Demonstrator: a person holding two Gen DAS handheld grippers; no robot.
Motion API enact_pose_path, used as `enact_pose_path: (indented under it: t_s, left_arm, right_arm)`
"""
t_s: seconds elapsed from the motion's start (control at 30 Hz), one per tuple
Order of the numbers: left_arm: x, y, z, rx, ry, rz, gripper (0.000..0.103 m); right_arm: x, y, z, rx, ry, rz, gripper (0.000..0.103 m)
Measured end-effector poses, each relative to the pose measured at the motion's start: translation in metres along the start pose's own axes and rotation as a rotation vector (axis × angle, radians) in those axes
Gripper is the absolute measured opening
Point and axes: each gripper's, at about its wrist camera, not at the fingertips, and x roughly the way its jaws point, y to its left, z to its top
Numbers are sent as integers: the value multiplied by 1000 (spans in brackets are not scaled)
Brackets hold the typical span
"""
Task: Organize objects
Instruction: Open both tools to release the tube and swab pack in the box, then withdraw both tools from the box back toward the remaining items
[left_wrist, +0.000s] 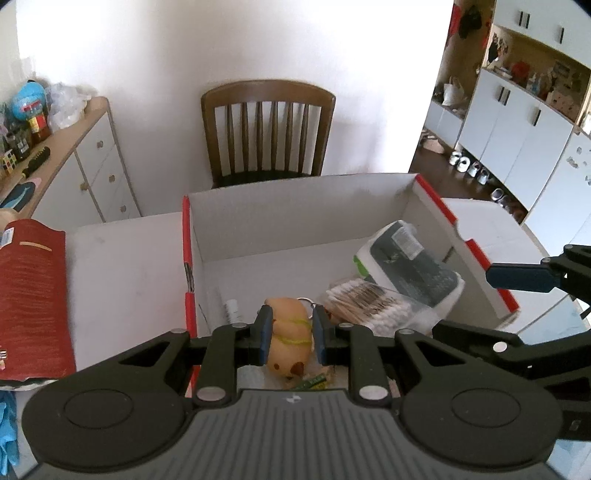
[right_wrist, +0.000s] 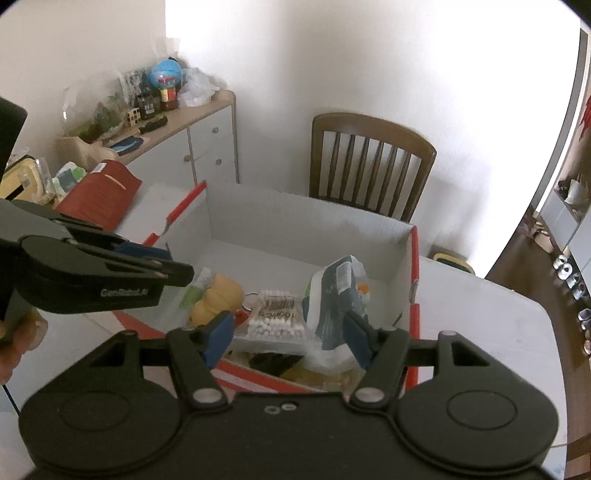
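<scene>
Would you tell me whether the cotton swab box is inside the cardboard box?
Inside: the cotton swab box lies within the cardboard box walls.

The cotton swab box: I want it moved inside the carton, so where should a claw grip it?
Grip the cotton swab box across its two long flat sides, coming from above. It lies flat on the carton floor, hemmed in by the plush toy and wipes pack, so only the top is open.

Matt white cardboard box (left_wrist: 295, 218) with red edges; glossy dark wooden chair (left_wrist: 267, 129); smooth clear plastic cotton-swab case (right_wrist: 275, 314).
</scene>
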Motion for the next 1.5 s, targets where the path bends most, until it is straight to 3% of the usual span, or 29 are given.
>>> enact_pose_path:
  t_s: [0.7, 0.8, 0.83, 0.87, 1.03, 1.23, 1.37, 1.5]
  left_arm:
    - [-84, -36, -45, 76, -86, -61, 22]
    - [-93, -41, -55, 85, -94, -73, 47]
    - [-97, -43, -59, 90, -103, -76, 62]
    - [-101, -45, -63, 100, -114, -77, 66]
    - [-113, -51, -77, 107, -115, -98, 66]
    - [-125, -53, -101, 97, -118, -123, 80]
    - [-129, -56, -122, 87, -105, -143, 81]
    - [-132, -63, -145, 96, -91, -162, 89]
  right_arm:
    - [-86, 4, -33, 10, -86, 38, 75]
    - [-95, 2, -42, 29, -92, 37, 76]
    - [-98, 2, -45, 36, -96, 37, 77]
    - [-101, 2, -48, 39, -101, 36, 77]
    - [-113, -2, -65, 60, -102, 31, 80]
    - [-128, -4, -88, 68, -111, 11, 89]
    - [-136, -4, -104, 70, -116, -5, 93]
    - [-139, -6, -122, 85, -109, -24, 95]
